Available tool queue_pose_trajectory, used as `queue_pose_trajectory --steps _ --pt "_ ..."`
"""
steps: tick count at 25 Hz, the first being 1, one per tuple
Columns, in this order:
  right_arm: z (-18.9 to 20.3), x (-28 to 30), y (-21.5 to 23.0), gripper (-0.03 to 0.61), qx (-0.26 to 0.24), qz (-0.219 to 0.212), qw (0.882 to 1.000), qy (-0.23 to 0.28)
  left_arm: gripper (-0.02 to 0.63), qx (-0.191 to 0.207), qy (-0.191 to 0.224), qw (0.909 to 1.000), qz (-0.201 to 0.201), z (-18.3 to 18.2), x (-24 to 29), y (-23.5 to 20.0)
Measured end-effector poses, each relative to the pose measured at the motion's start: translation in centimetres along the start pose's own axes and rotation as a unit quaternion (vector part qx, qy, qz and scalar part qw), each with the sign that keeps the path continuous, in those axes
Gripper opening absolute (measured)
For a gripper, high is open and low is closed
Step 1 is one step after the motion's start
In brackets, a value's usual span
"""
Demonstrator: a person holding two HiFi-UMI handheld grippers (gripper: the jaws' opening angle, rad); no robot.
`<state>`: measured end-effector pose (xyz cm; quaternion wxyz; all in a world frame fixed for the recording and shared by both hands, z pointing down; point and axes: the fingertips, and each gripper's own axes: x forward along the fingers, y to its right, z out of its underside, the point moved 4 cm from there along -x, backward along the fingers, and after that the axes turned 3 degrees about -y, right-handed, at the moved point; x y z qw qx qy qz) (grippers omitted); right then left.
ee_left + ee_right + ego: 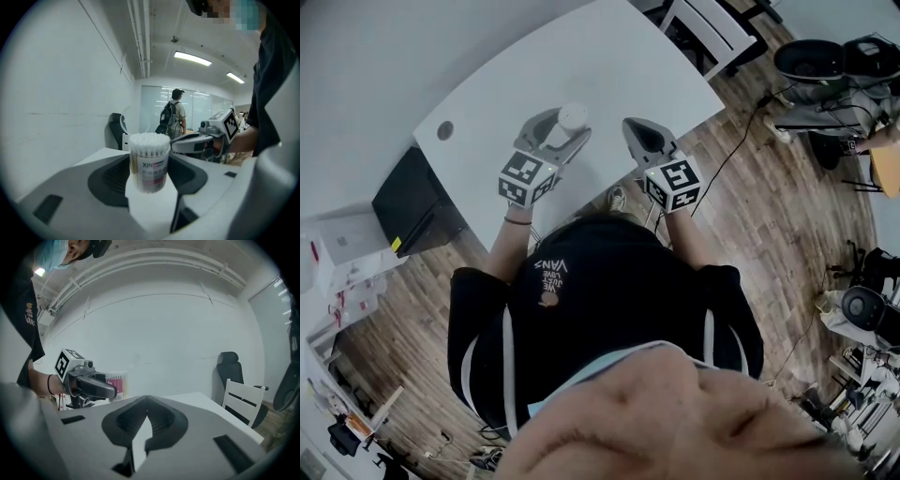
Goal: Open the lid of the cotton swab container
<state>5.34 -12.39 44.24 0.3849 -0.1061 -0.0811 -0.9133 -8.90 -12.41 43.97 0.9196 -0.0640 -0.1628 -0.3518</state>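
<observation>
Cotton swab container [149,161] stands upright at centre: clear wall, printed label on the front, white swab tips packed at the top. Whether a clear lid sits over them cannot be told. Left gripper [150,183] has a jaw on each side of the container, dark pads against its wall. White table [105,154] shows below and left of the container. Just right of its upper part, the right gripper [177,144] points its nose at it, jaws together, a forearm [244,137] behind. Behind the container, a dark chair [116,130] slightly left and a person with a backpack [172,115] slightly right, before a glass partition [150,101]. Ceiling lights [192,58] above right.
</observation>
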Motion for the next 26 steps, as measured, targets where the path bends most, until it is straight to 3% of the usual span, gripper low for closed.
queue_pose_trajectory --steps 26 --pt "-0.18 0.98 0.65 0.012 -0.004 -0.001 1.000 -0.009 0.256 -0.005 -0.006 0.9999 0.008 0.23 0.92 -0.38"
